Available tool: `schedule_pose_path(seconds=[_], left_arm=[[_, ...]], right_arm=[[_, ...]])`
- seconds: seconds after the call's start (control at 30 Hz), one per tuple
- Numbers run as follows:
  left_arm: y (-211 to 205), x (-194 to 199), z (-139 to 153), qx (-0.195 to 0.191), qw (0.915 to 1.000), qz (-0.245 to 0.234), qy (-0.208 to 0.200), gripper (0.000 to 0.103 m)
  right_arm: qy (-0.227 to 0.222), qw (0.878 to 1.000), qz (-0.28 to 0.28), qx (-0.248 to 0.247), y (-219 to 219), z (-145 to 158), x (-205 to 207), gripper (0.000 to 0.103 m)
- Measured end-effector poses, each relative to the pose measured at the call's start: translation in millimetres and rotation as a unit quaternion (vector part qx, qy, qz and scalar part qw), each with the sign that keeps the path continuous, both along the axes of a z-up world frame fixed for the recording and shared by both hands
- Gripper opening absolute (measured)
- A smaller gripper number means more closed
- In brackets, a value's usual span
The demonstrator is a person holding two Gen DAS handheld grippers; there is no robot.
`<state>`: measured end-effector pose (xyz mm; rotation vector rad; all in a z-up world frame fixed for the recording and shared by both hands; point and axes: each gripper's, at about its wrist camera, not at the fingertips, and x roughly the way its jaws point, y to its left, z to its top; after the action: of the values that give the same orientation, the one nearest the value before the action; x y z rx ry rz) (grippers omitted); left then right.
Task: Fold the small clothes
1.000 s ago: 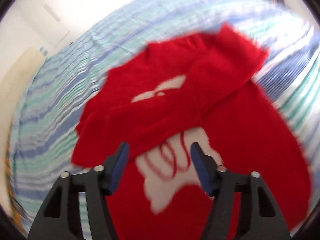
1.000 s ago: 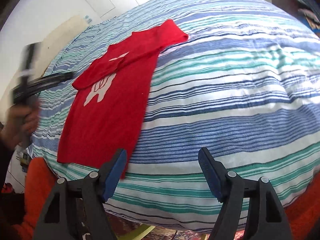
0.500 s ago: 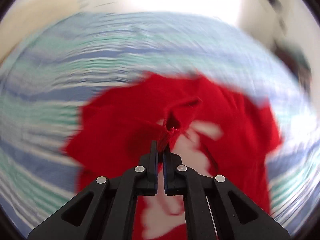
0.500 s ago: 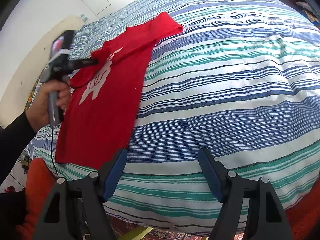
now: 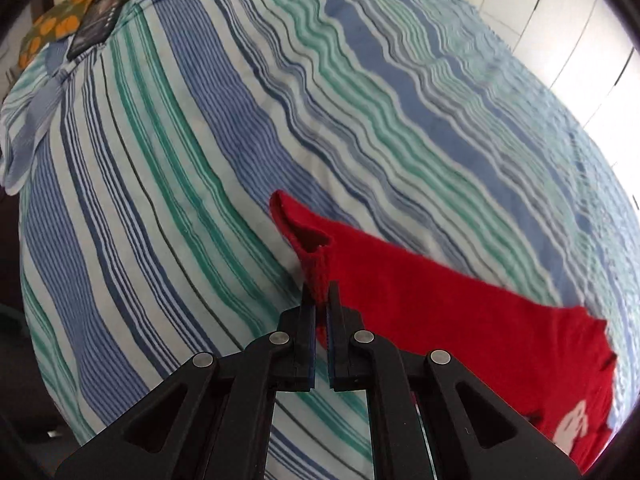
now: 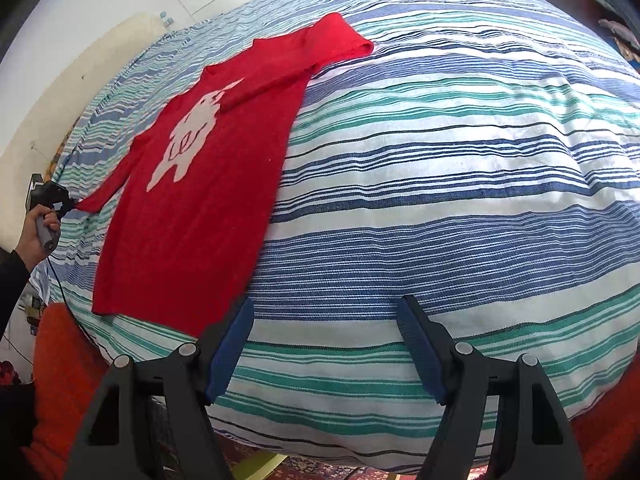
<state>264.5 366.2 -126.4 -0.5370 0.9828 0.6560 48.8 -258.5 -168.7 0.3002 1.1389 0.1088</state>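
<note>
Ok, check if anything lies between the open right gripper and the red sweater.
Nothing visible does: only bare striped bedcover separates the right gripper from the red sweater; the left gripper holds its sleeve cuff.

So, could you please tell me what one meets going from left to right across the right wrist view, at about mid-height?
Hand → left gripper shut on the sleeve → red sweater → striped cover.

Black tongs (image 6: 324, 344) with blue ridged pads (image 6: 230, 346) and silver screws; black sleeve (image 6: 12, 280).
</note>
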Motion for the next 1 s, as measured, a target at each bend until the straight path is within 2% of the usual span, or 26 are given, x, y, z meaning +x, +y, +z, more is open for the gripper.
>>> schedule_pose_path(seconds=[0.13,0.3,0.47,0.57,0.63,0.67,0.73,0.8,0.87,0.93,1.0], left_arm=[[7,-14,-11,0.014,0.9998,0.010,0.013,0.002],[18,-30,-35,-0.012,0.9980,0.047,0.041,0.002],[16,-29,-36,-0.002,0.9978,0.045,0.049,0.002],[17,-26,-42,-0.014,0.9972,0.044,0.059,0.005],[15,-22,-43,-0.010,0.9969,0.035,0.069,0.012],[11,-23,-39,-0.006,0.9968,0.026,0.075,0.020],[2,-31,-27,0.001,0.9964,0.009,0.084,0.064],[-10,-48,-11,0.012,0.9976,0.002,0.068,0.073],[-29,-73,6,0.014,0.9990,-0.016,0.040,0.074],[-50,-96,16,0.010,0.9994,-0.031,0.013,0.080],[-77,-124,21,0.018,0.9987,-0.043,-0.022,0.086]], right_arm=[[0.004,1.000,0.005,-0.012,4,-2,1,0.073],[0.007,1.000,0.003,-0.014,4,-4,1,0.073],[0.009,1.000,0.008,-0.025,7,-5,2,0.074],[0.008,1.000,0.007,-0.022,5,-4,2,0.074],[0.009,1.000,0.004,-0.019,4,-2,1,0.073],[0.012,1.000,0.003,-0.016,3,2,1,0.073],[0.012,1.000,0.001,-0.014,0,18,0,0.073],[-0.005,1.000,0.014,-0.027,2,47,4,0.073],[-0.030,0.995,0.062,-0.068,11,82,15,0.074],[-0.047,0.983,0.123,-0.131,28,104,34,0.083],[-0.077,0.956,0.194,-0.208,50,113,59,0.083]])
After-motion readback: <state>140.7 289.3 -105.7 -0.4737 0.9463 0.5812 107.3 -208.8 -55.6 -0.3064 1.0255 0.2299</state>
